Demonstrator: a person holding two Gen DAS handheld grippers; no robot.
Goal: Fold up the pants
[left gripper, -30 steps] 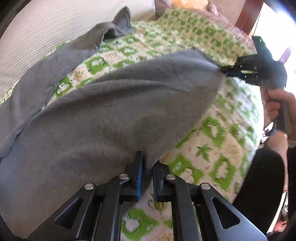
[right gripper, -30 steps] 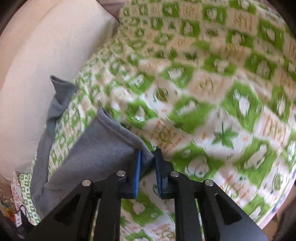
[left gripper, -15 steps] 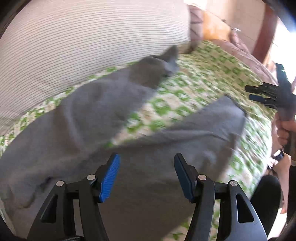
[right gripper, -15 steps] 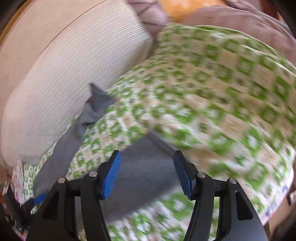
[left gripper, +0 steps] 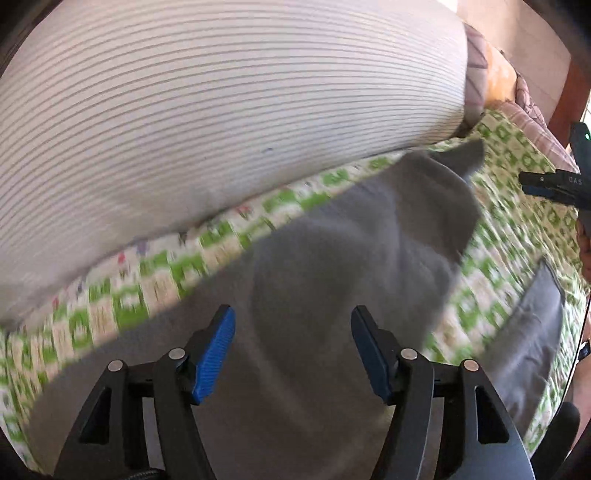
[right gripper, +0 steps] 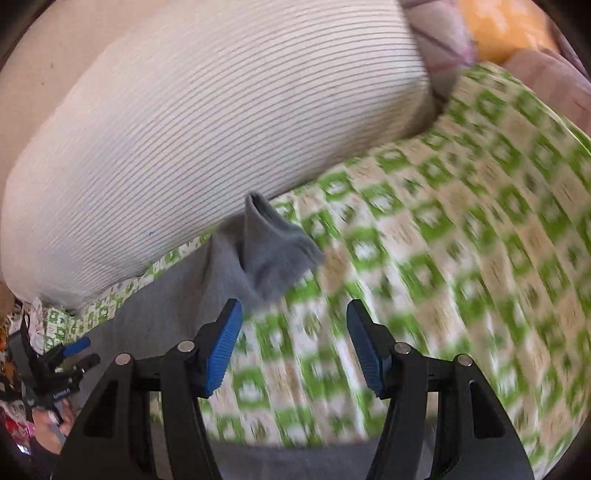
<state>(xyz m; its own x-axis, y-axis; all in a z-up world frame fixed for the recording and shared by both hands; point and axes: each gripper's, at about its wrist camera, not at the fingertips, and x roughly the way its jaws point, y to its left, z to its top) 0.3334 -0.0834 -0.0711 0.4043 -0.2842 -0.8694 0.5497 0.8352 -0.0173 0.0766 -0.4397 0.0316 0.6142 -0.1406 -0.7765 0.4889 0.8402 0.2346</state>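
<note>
Grey pants (left gripper: 351, 266) lie spread on a green-and-white patterned bed cover (left gripper: 517, 236). In the left wrist view my left gripper (left gripper: 291, 350) is open and empty, hovering over the far leg, whose cuff (left gripper: 469, 155) points at the striped pillow. The near leg's hem (left gripper: 532, 332) lies at the right. In the right wrist view my right gripper (right gripper: 293, 350) is open and empty above the cover, just short of the far leg's crumpled cuff (right gripper: 273, 247). The right gripper shows at the left view's right edge (left gripper: 546, 184); the left gripper shows at the lower left of the right wrist view (right gripper: 62, 369).
A big white striped pillow (left gripper: 221, 110) lies along the back of the bed, touching the far cuff. Pink and orange bedding (right gripper: 498, 33) is heaped at the far end. Clutter (right gripper: 14, 406) lies beside the bed at lower left.
Both grippers let go of the near pant leg's edge, opened, and swung toward the far leg by the pillow. The near leg now lies flat on the cover.
</note>
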